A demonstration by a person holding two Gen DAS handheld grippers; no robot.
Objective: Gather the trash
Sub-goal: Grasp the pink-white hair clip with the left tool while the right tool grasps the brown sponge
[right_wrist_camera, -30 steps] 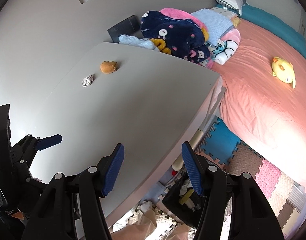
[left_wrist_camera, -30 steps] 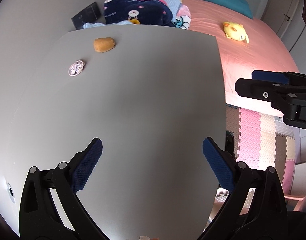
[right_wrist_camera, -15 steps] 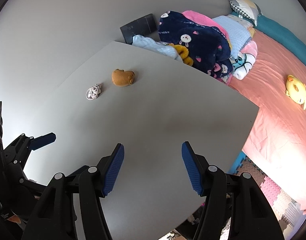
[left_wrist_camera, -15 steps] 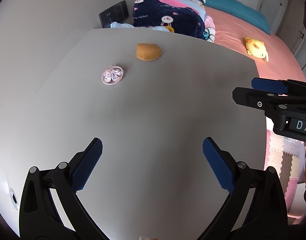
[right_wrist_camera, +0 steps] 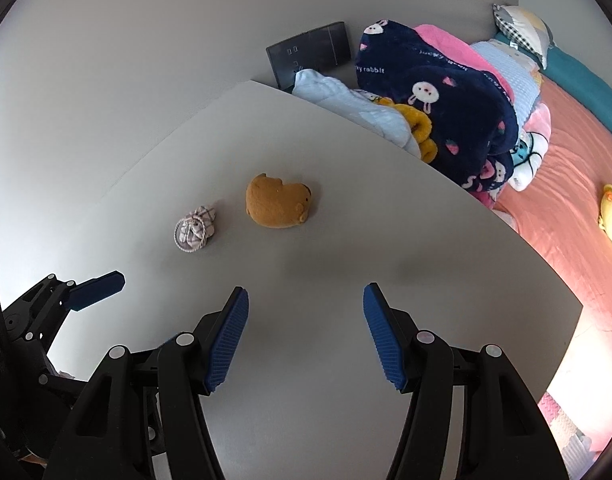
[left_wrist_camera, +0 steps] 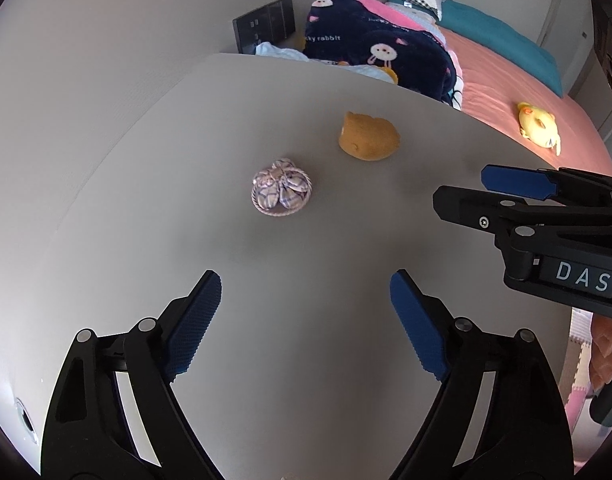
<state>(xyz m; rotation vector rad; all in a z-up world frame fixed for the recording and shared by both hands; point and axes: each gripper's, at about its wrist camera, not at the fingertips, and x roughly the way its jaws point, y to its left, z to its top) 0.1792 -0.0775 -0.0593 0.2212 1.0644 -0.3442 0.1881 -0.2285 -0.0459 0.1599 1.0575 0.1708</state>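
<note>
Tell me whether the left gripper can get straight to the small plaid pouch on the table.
Probably yes. The left gripper is open and empty, and only bare table lies between it and the plaid pouch; the brown plush sits apart.

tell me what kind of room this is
Most likely a bedroom, perhaps a child's: a bed with a pink sheet, a heap of cartoon-print blankets and a yellow plush toy lie just beyond the grey table.
</note>
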